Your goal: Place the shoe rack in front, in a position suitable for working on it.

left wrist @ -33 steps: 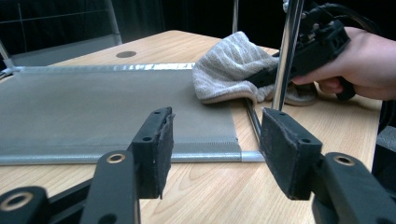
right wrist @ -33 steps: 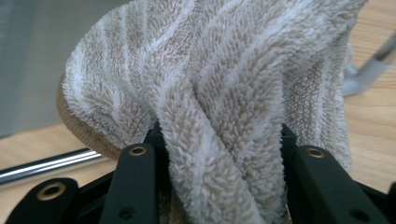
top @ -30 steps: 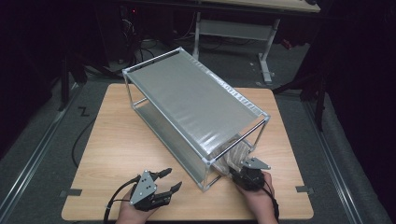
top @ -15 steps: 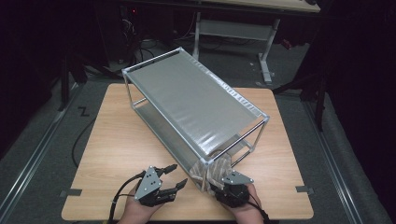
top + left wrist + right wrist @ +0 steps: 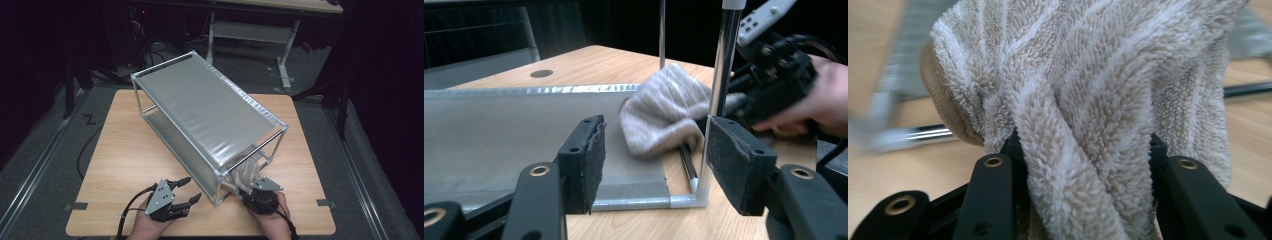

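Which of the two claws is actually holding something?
The right claw, at the rack's near end: its jaws pinch the striped beige towel. The left claw stands open with nothing between its jaws.

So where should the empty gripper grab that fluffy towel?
Probably the bunched lobe of the towel lying on the rack's lower shelf, approached from the open end. It bulges up loosely there, and the right gripper already holds the other end.
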